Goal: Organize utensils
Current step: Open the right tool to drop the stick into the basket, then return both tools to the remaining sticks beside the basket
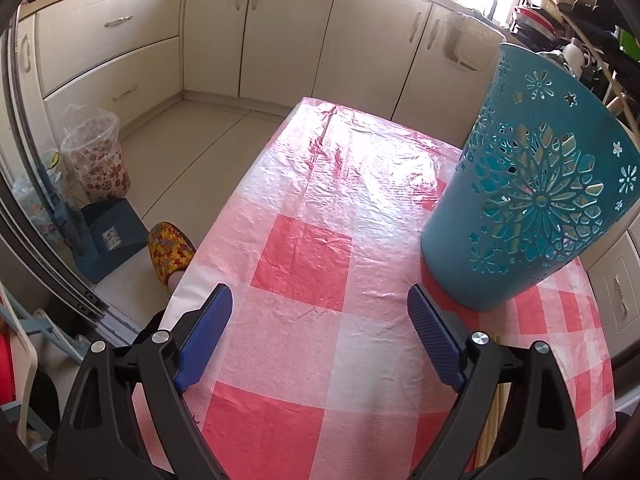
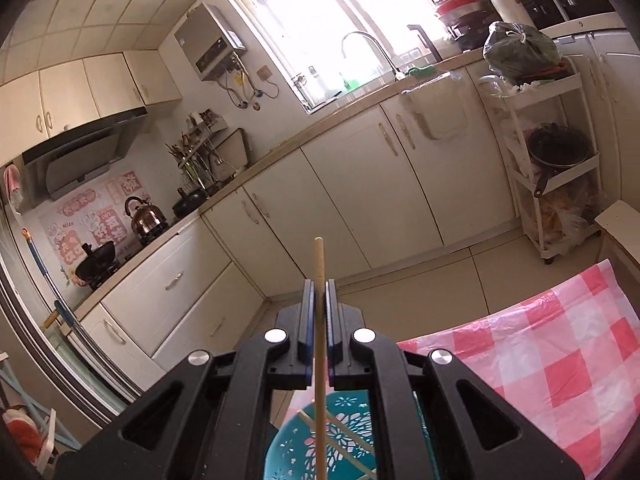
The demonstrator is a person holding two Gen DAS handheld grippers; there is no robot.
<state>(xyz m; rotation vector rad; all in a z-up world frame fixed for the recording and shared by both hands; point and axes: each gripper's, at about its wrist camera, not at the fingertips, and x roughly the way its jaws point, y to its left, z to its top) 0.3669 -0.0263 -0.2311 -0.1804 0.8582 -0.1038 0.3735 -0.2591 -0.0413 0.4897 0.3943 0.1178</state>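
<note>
Wooden chopstick [image 2: 319,272] clamped upright in my right gripper [image 2: 319,292], straight above the teal holder [image 2: 340,432]. My left gripper [image 1: 320,332] gapes empty beside the holder.

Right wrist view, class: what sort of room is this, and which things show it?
A home kitchen, almost certainly: a curved chrome sink tap under the window, a shiny copper-coloured kettle on the hob, and cream cabinet doors below the counter.
</note>
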